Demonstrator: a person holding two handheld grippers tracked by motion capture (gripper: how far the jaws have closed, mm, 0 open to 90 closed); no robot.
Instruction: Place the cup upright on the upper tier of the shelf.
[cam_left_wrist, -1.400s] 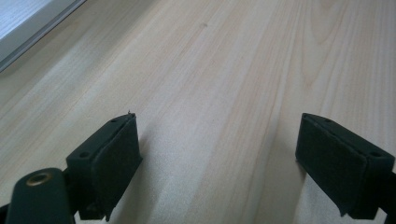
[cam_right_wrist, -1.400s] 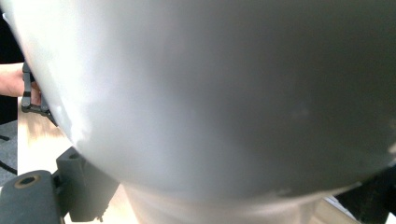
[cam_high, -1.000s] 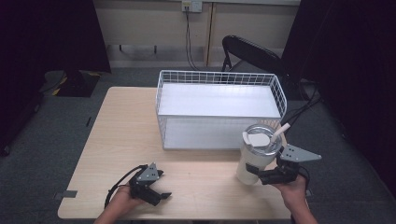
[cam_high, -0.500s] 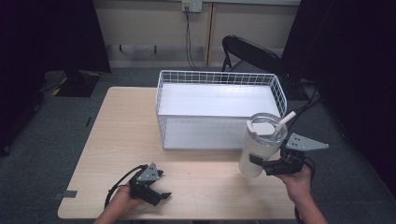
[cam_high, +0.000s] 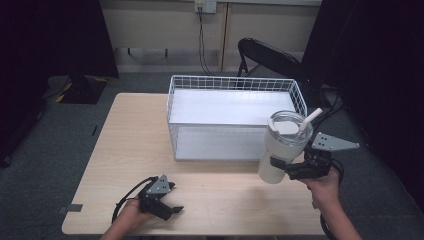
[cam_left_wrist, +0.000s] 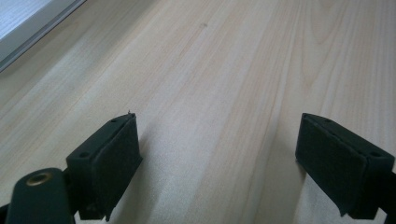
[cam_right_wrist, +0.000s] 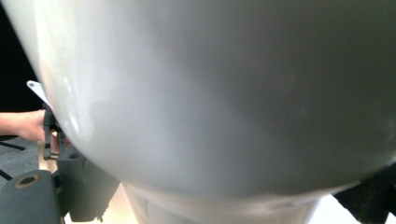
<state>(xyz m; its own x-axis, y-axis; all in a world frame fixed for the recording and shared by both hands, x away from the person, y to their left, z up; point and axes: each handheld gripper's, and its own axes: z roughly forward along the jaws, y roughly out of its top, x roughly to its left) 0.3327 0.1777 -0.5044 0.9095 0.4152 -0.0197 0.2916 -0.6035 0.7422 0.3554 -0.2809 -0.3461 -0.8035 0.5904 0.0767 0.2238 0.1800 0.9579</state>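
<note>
Right hand-held gripper (cam_high: 280, 167) is clamped on a white tumbler (cam_high: 280, 149), jaws gripping its lower body from the right side, tumbler upright and lifted clear of the bench (cam_high: 130, 135) (shadow gap under it in the high view). Tumbler has a clear lid (cam_high: 289, 123) and a white straw (cam_high: 309, 120) leaning toward the gripper's side. In the right gripper view the tumbler (cam_right_wrist: 224, 93) sits right against the camera, blurred, with a black jaw at each bottom corner. Just beyond and left of this gripper stands a white wire basket (cam_high: 232, 82), the tumbler overlapping its near right corner in the high view; touching or not, cannot tell. Left hand-held gripper (cam_high: 172, 209) rests low on the bench near the front edge, well apart from the right one, jaws spread wide with nothing between them. The left gripper view confirms bare wood (cam_left_wrist: 224, 84) between the two pads (cam_left_wrist: 119, 158). A black chair (cam_high: 265, 55) stands behind the basket.
</note>
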